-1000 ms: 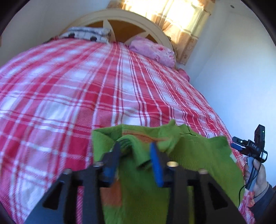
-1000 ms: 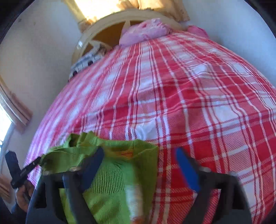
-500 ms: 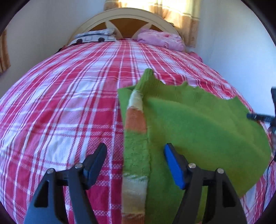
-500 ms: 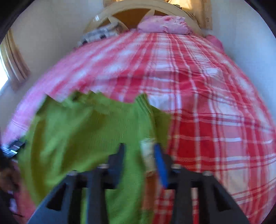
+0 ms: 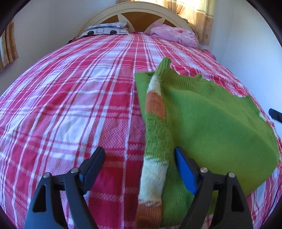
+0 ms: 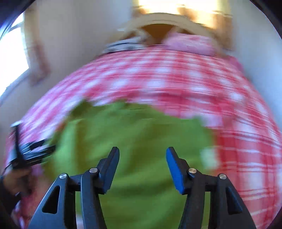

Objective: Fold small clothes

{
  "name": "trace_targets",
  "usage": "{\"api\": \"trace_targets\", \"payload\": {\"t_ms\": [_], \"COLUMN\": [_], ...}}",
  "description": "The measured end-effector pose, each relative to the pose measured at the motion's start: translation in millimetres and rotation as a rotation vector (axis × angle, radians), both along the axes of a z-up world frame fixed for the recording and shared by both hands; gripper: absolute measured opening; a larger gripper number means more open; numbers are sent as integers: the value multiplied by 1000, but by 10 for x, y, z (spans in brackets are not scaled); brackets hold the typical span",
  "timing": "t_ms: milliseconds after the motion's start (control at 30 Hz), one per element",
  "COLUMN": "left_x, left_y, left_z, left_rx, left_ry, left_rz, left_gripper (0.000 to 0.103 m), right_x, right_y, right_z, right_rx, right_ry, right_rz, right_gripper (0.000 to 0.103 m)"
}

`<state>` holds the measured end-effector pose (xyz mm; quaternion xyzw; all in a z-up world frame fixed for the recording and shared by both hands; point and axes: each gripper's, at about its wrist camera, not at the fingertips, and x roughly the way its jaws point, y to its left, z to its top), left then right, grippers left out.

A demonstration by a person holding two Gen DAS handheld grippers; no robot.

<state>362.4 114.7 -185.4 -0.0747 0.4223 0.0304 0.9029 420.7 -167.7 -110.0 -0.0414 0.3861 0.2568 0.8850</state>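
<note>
While your left gripper [image 5: 139,165] hovers with jaws just widened and pads clear, the green sweater [image 5: 202,119] lies on the plaid bedspread [image 5: 70,105], its striped sleeve [image 5: 155,141] folded across and running between those jaws. From the blurred right view, your right gripper [image 6: 141,163] has just reopened, empty, above the sweater; further folds likely remain.

Sweater [image 5: 211,112] lies on the bedspread [image 5: 79,105], ahead and right of the left gripper [image 5: 139,158] (folded sleeve [image 5: 155,137] between its fingers); pillows [image 5: 174,34] and headboard [image 5: 141,10] lie beyond.
</note>
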Motion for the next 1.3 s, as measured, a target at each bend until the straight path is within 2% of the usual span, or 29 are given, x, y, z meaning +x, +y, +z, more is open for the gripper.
{"api": "trace_targets", "payload": {"t_ms": [100,167,233,267,333,433,500,567,633,700,767,800,900,1067,1167,1267,1300], "left_x": [-84,-159,-234,-282,-325,-299,-264,-200,-176,-179,-212,-251,-386,-562,-536,-483,-476], "left_y": [12,45,111,161,180,76,-31,-60,6,59,76,68,87,267,217,161,188], "left_z": [2,23,53,70,109,127,124,83,56,43,40,47,78,53,33,11,1], "left_rx": [-6,-36,-96,-134,-167,-170,-148,-153,-177,-212,-241,-247,-266,-354,-332,-302,-305], "left_ry": [-5,-28,-68,-95,-138,-146,-131,-94,-79,-77,-80,-85,-99,-99,-81,-62,-60], "left_rz": [5,1,-17,-22,-37,-107,-160,-184,-159,-149,-161,-163,-184,-201,-209,-208,-201], "left_gripper": [84,81,66,63,47,33,31,31,33,34,21,11,9,8,8,10,15], "right_x": [-197,-328,-427,-445,-486,-497,-549,-603,-691,-752,-781,-807,-854,-866,-834,-873,-880], "right_y": [408,614,685,679,640,596,604,612,630,693,768,797,734,507,380,231,118], "right_z": [-190,-349,-465,-509,-563,-560,-471,-359,-301,-342,-434,-498,-531,-487,-551,-504,-449], "right_rx": [21,-32,-83,-98,-103,-103,-125,-101,-65,-92,-152,-192,-182,-158,-142,-128,-110], "right_ry": [51,51,39,41,44,58,11,-34,-42,-42,-30,-29,-18,-3,45,19,3], "right_rz": [128,177,190,190,184,178,151,136,164,188,208,212,207,164,142,118,91], "right_gripper": [56,56,56,56,56,56,56,56,63,67,67,67,67,67,67,67,67]}}
